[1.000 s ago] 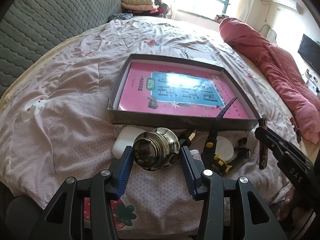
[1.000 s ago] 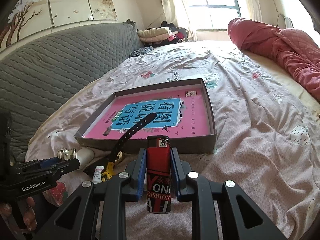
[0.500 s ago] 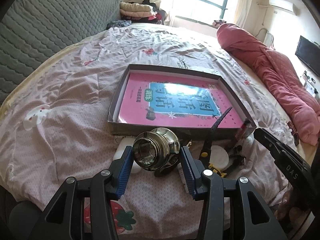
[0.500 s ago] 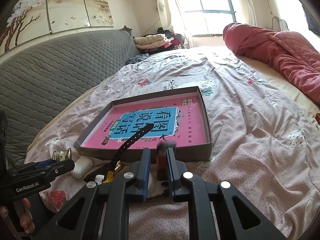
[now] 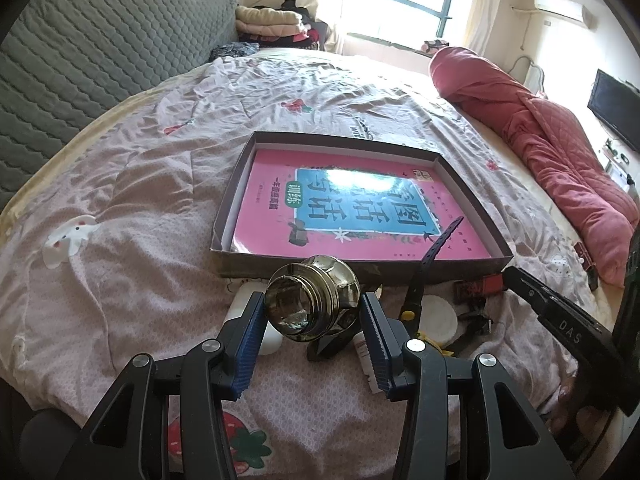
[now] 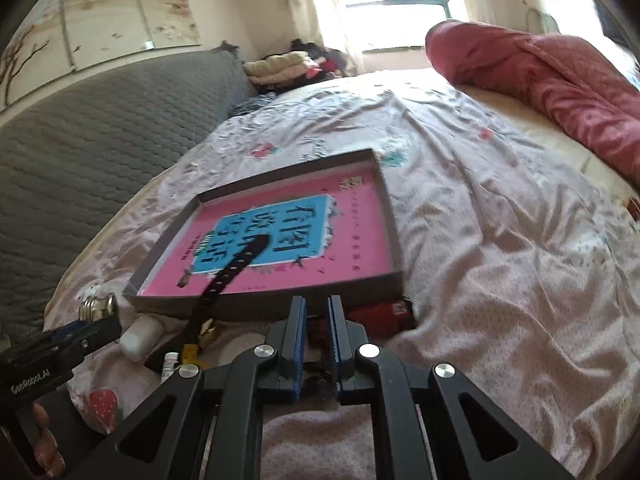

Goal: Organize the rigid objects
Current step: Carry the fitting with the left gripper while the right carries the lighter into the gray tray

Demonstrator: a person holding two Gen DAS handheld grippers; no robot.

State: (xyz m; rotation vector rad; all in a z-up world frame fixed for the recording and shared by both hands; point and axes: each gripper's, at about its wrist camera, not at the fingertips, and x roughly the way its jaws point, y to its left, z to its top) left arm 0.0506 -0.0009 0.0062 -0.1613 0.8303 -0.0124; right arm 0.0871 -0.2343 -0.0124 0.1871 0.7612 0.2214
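Note:
My left gripper (image 5: 312,326) is shut on a shiny metal door knob (image 5: 310,304) and holds it above the bed, just in front of the shallow grey box (image 5: 360,270). The box holds a pink and blue book (image 5: 352,208). My right gripper (image 6: 317,332) is nearly closed with nothing between its fingers. The red lighter (image 6: 380,314) lies on the sheet by the box's front wall, just right of the right gripper; it also shows in the left wrist view (image 5: 478,286).
A pile lies before the box: a black strap (image 5: 432,256) leaning on the box wall, a white bottle (image 6: 140,336), a white round pad (image 5: 438,318), a small tube (image 6: 169,366). A red quilt (image 5: 552,152) lies right. A grey headboard (image 5: 80,60) stands left.
My right gripper has let go of the red lighter, which now lies on the sheet by the box, and has pulled back. My left gripper has kept the knob and risen slightly.

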